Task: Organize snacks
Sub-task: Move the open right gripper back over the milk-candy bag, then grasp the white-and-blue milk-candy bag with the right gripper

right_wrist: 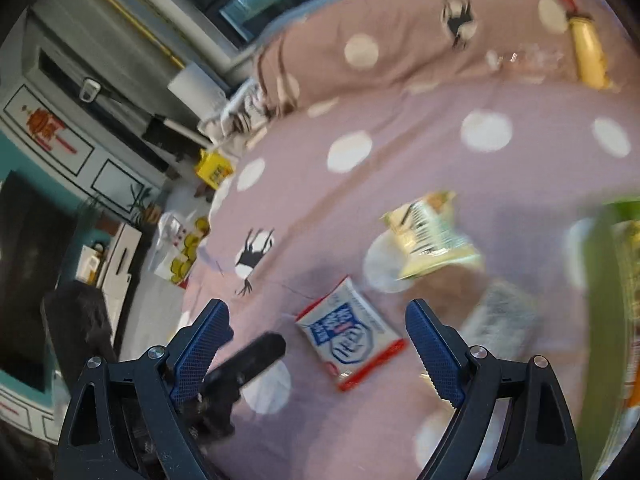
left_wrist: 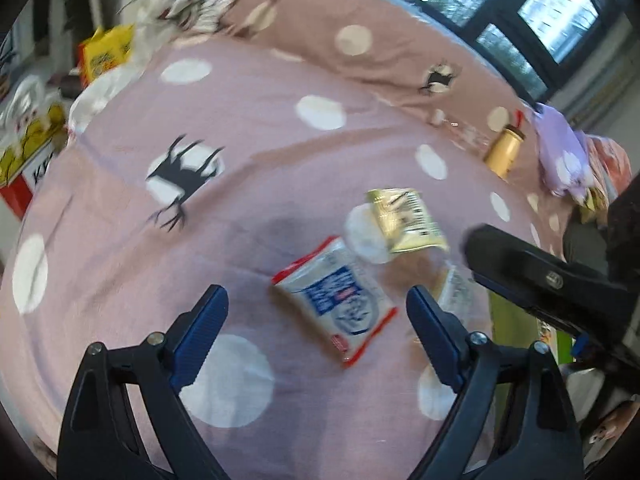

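Observation:
A white snack packet with blue print and red edges (left_wrist: 335,303) lies on the pink spotted bedcover (left_wrist: 240,208), just ahead of my open, empty left gripper (left_wrist: 318,312). The same packet (right_wrist: 349,336) lies between and ahead of the fingers of my open, empty right gripper (right_wrist: 318,326). A gold-yellow packet (left_wrist: 404,220) lies beyond it, also in the right wrist view (right_wrist: 434,240). A third pale packet (right_wrist: 500,320) lies to the right, blurred. A green container edge (right_wrist: 604,300) is at the far right.
A tan bottle (left_wrist: 504,148) and a lilac soft toy (left_wrist: 560,152) lie at the far right of the bed. Yellow snack bags (left_wrist: 106,54) and a box (left_wrist: 28,148) sit beyond the bed's left edge. The right gripper's body (left_wrist: 540,276) is close on my left gripper's right.

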Action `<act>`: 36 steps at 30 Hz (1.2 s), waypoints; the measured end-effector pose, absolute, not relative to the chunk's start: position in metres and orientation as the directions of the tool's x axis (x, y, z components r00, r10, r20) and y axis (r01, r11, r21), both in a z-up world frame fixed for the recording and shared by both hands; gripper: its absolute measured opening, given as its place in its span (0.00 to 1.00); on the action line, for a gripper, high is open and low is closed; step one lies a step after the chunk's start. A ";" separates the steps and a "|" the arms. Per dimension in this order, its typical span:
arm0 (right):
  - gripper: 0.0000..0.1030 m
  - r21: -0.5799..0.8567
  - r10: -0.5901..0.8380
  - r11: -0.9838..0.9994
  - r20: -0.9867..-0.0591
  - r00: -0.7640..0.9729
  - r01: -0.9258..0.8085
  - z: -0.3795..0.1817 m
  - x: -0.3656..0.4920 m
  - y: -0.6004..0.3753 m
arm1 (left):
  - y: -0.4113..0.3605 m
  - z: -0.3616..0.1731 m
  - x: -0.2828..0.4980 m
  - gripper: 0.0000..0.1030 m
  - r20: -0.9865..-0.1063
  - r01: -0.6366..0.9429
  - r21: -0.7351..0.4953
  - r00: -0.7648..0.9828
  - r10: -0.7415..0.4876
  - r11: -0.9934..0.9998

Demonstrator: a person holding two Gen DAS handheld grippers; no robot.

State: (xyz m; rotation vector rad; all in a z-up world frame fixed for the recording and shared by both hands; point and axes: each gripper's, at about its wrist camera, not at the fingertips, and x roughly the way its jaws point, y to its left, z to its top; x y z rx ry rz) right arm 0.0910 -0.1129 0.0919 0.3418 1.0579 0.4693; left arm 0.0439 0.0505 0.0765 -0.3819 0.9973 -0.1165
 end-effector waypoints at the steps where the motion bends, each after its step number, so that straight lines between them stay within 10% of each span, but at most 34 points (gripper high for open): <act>1: 0.87 0.484 0.523 0.851 -0.748 0.408 -0.204 0.092 0.091 -0.113 | 0.052 0.073 0.046 0.83 -0.802 -0.088 -0.362 0.537 -0.261 0.928; 15: 0.80 0.467 0.507 0.859 -0.830 0.233 -0.207 0.017 0.123 -0.087 | 0.037 0.026 0.054 0.34 -0.818 -0.105 -0.446 0.452 -0.357 0.889; 17: 0.67 0.466 0.515 0.854 -0.820 0.250 -0.233 0.017 0.120 -0.085 | 0.034 0.021 0.057 0.25 -0.819 -0.095 -0.461 0.429 -0.382 0.882; 36: 0.59 0.429 0.470 0.878 -0.698 0.540 -0.211 0.128 0.046 -0.158 | -0.035 0.112 0.025 0.24 -0.720 0.144 -0.399 0.563 -0.406 0.906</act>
